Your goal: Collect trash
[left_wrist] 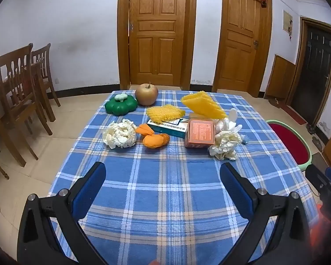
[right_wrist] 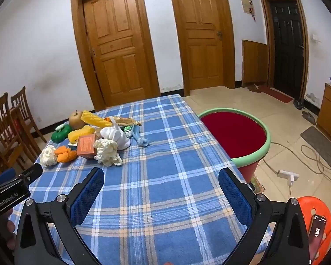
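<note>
Both the left gripper (left_wrist: 163,176) and right gripper (right_wrist: 161,182) hang wide and empty near the table (left_wrist: 165,198); far clutter awaits, red basin (right_wrist: 234,132) right, probably for trash.

Teal box (left_wrist: 168,127): mostly hidden under yellow foam net (left_wrist: 165,113) and orange carton (left_wrist: 200,133); print too small to read.
Red basin (left_wrist: 291,141): left wrist view shows only part, behind table edge.
Orange stool (right_wrist: 315,218): cut by frame edge.
Phone (right_wrist: 317,231) screen: unreadable.
</note>
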Demonstrator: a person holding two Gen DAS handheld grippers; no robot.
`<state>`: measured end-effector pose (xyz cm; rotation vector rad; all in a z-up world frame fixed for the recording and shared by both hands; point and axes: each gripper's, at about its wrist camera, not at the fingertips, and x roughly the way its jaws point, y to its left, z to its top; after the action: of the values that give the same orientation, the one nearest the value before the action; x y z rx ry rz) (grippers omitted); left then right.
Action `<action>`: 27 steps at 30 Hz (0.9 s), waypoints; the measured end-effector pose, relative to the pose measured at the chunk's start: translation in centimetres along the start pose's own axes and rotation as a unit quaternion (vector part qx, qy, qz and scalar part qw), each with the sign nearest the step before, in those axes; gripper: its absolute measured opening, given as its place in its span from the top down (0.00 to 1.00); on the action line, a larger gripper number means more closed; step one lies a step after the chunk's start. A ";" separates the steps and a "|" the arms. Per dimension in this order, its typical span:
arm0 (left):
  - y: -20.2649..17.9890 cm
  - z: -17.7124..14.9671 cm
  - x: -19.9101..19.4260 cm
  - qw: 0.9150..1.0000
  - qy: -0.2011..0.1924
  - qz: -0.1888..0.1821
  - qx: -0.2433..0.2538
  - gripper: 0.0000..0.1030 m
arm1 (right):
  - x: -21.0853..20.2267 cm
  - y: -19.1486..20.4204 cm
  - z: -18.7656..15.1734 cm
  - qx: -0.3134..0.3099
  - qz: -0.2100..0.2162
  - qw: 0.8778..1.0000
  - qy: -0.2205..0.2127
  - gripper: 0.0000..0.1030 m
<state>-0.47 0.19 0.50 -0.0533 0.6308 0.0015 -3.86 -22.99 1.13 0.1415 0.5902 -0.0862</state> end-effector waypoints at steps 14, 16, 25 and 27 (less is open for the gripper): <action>0.0 0.0 -0.3 1.000 0.003 0.001 0.002 0.02 | -0.3 -0.5 -0.2 0.010 0.001 1.000 0.000 0.00; -0.1 -0.1 -0.3 1.000 0.002 0.002 0.004 0.02 | -0.4 -0.5 -0.2 0.010 0.001 1.000 -0.001 0.00; -0.1 -0.1 -0.3 1.000 0.002 0.002 0.004 0.02 | -0.5 -0.4 -0.2 0.009 0.001 1.000 0.000 0.00; -0.1 -0.1 -0.3 1.000 0.002 0.002 0.004 0.02 | -0.5 -0.4 -0.2 0.009 0.001 1.000 0.000 0.00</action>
<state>-0.82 0.09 0.59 -0.0446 0.6352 0.0030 -4.46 -23.32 1.22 0.1597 0.5889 -0.0898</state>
